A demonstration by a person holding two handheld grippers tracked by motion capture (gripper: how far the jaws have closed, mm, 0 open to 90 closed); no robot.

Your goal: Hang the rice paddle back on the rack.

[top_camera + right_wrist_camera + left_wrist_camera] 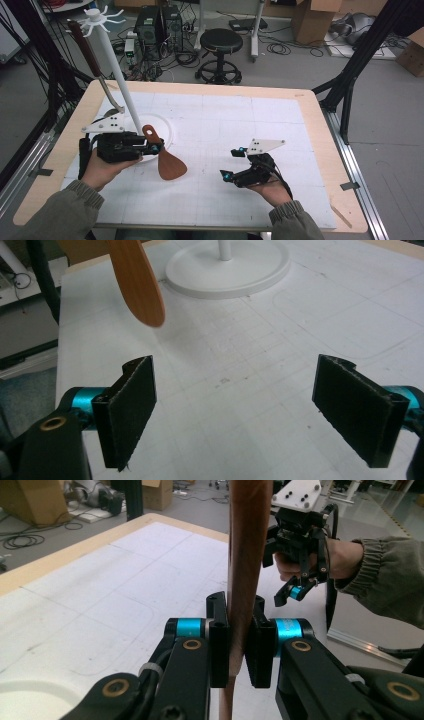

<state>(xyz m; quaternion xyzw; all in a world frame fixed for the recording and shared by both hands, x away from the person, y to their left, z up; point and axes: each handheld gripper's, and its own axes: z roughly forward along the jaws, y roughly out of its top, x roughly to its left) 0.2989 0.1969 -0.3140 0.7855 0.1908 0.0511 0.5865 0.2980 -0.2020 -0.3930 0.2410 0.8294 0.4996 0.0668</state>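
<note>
Gripping one wooden spatula [169,161] by its handle in the left gripper [152,146], jaws clamped either side, blade hanging just above the desk [310,115]. Handle's lower end cut off in the left gripper view. Holding the right gripper [233,164] well apart on the right, jaws wide and empty. Standing far left: one white rack [112,62], another brown-handled utensil [95,67] hanging there.

Brown wooden spatula [170,162] held off the table, blade tilted down
</note>
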